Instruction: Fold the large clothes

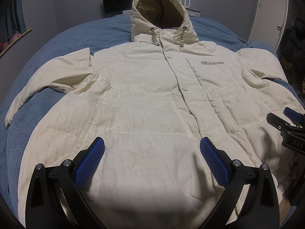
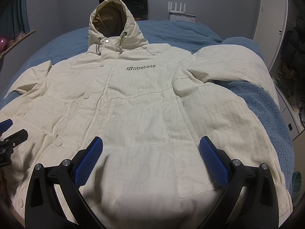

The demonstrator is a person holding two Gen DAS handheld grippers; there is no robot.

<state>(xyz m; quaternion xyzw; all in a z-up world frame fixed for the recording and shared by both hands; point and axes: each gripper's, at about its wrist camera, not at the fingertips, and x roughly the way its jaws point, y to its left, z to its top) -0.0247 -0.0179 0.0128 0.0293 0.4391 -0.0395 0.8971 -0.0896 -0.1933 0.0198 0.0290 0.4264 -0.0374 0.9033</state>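
Nothing is folded yet: the jacket is lying flat ahead of both jaws, the left gripper and right gripper hovering wide open, holding nothing.

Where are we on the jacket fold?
Done: the cream jacket is laid flat, front up and snapped shut, on the blue blanket, hood upright. In hand: nothing; left gripper and right gripper hover over the hem, jaws open. Left: every fold; both sleeves are spread out.

Cream jacket on blue blanket
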